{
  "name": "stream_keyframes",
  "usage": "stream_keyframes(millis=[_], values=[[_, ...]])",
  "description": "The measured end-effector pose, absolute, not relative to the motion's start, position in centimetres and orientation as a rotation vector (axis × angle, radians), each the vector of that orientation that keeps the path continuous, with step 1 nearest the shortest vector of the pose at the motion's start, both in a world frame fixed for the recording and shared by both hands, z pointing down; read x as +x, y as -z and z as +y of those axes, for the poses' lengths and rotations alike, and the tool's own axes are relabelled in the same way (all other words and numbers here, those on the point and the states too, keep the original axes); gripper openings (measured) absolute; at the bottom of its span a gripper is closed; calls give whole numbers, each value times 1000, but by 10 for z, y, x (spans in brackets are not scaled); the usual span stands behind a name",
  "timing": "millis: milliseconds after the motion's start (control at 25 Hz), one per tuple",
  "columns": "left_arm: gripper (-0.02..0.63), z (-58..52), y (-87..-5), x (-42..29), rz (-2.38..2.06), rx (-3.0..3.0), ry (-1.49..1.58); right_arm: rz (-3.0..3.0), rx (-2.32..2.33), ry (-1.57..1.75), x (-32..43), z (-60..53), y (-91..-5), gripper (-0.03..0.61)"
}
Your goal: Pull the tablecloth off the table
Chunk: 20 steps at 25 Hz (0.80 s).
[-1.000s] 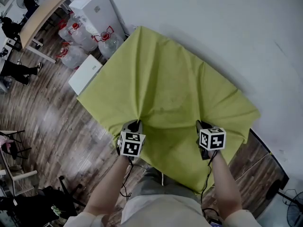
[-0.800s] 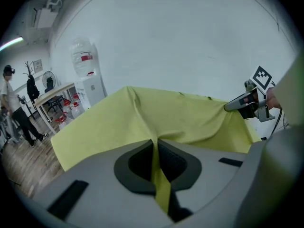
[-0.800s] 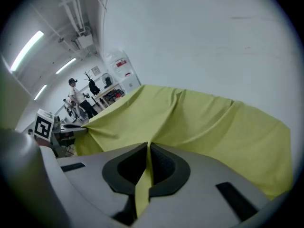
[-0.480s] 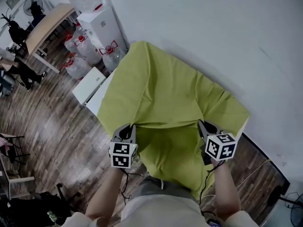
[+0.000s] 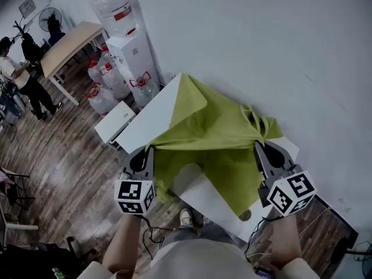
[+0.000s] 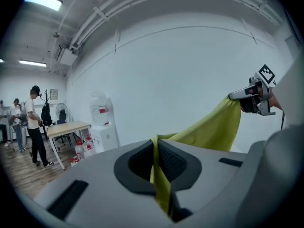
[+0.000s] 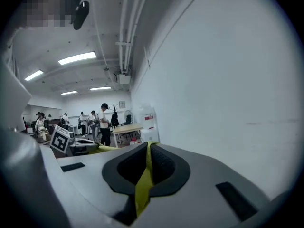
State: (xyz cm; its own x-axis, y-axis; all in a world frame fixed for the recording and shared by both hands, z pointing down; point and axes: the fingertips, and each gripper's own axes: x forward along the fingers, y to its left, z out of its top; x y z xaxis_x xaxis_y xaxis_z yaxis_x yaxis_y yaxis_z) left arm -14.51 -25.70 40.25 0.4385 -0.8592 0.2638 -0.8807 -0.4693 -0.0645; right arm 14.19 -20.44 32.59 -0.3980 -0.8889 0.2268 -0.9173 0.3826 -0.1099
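The yellow-green tablecloth (image 5: 215,138) is lifted and bunched, stretched between my two grippers above the white table (image 5: 152,124). My left gripper (image 5: 146,151) is shut on the tablecloth's left edge; in the left gripper view the cloth (image 6: 159,175) is pinched between the jaws and runs across to the other gripper (image 6: 251,96). My right gripper (image 5: 260,148) is shut on the right edge, and the cloth (image 7: 145,177) shows as a thin strip squeezed in its jaws. The far end of the cloth still lies on the table by the wall. Much of the bare white tabletop shows at left and below.
A water dispenser (image 5: 131,45) and several water bottles (image 5: 104,95) stand left of the table, with a white box (image 5: 113,124) on the wood floor. A wooden table (image 5: 67,45) and people (image 5: 23,77) are farther left. The white wall (image 5: 279,51) runs behind the table.
Both grippers have risen and drawn back with the cloth; it has slid off much of the table, baring the white top, and now hangs bunched between them.
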Motion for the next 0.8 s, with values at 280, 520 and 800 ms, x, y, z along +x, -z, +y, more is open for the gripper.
stream_keyframes(millis=[280,520,800], values=[[23,-241,-307,-172,-1674,2686,-200,-2644,1583,9,107,-164,-219,31],[23,-221,-236,-187,-1762,2768,-63,-2765,1553,168,90,-128,-156,31],[23,-204,-195,-197,-1815,2821,-11,-2785,1561,212,89,-117,-140,31]])
